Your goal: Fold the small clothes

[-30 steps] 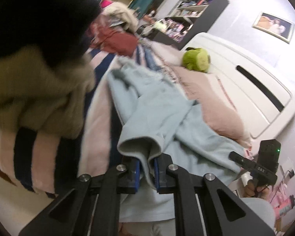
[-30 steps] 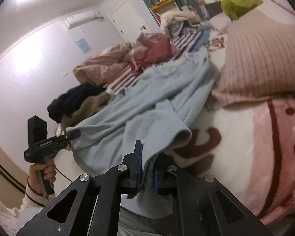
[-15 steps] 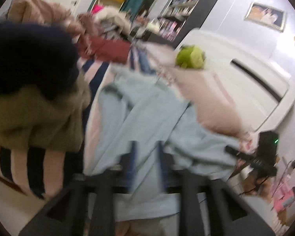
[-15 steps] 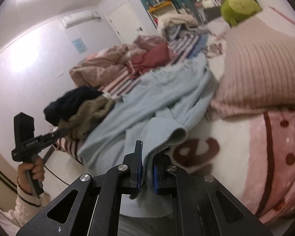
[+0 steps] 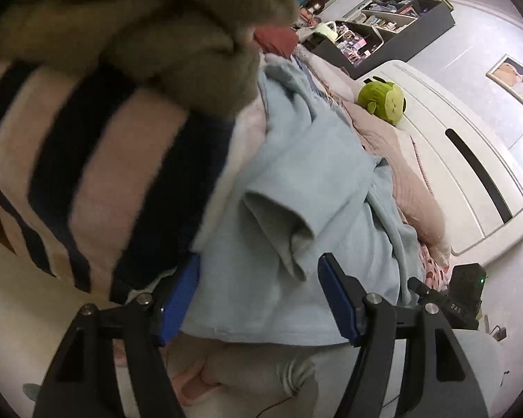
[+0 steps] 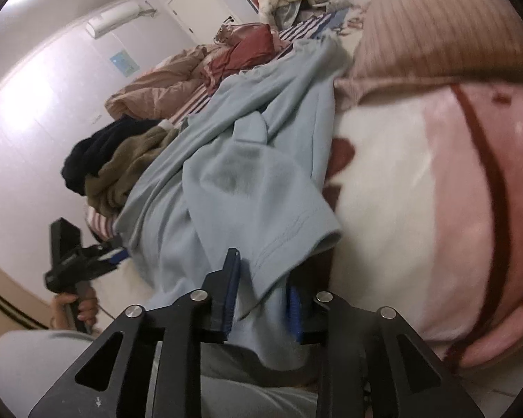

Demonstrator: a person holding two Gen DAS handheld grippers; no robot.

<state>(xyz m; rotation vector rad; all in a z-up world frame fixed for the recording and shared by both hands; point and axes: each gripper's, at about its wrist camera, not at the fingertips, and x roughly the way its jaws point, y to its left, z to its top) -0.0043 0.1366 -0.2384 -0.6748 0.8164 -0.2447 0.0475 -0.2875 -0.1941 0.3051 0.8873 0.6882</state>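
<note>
A light blue shirt (image 5: 307, 188) lies crumpled across the bed, its sleeve cuff (image 5: 289, 230) folded over near the bed's edge. My left gripper (image 5: 259, 285) is open, its blue pads wide apart on either side of that cuff, holding nothing. In the right wrist view the same shirt (image 6: 247, 146) spreads toward me, and the other sleeve (image 6: 289, 230) hangs between the pads of my right gripper (image 6: 261, 299). Those jaws stand partly apart with the cloth loose between them. Each gripper shows in the other's view: the right one (image 5: 449, 299), the left one (image 6: 76, 264).
A striped pink and navy blanket (image 5: 87, 181) with an olive garment (image 5: 177, 41) bulks at the left. A pink ribbed pillow (image 6: 429, 31), a green plush toy (image 5: 383, 101), a white headboard (image 5: 470, 160) and a pink and white fleece blanket (image 6: 418, 209) lie right. More piled clothes (image 6: 177, 83) sit farther back.
Both grippers were shut on the shirt's sleeves. The left one has opened wide and let go, moving closer to the striped blanket. The right one's jaws have parted and dropped lower.
</note>
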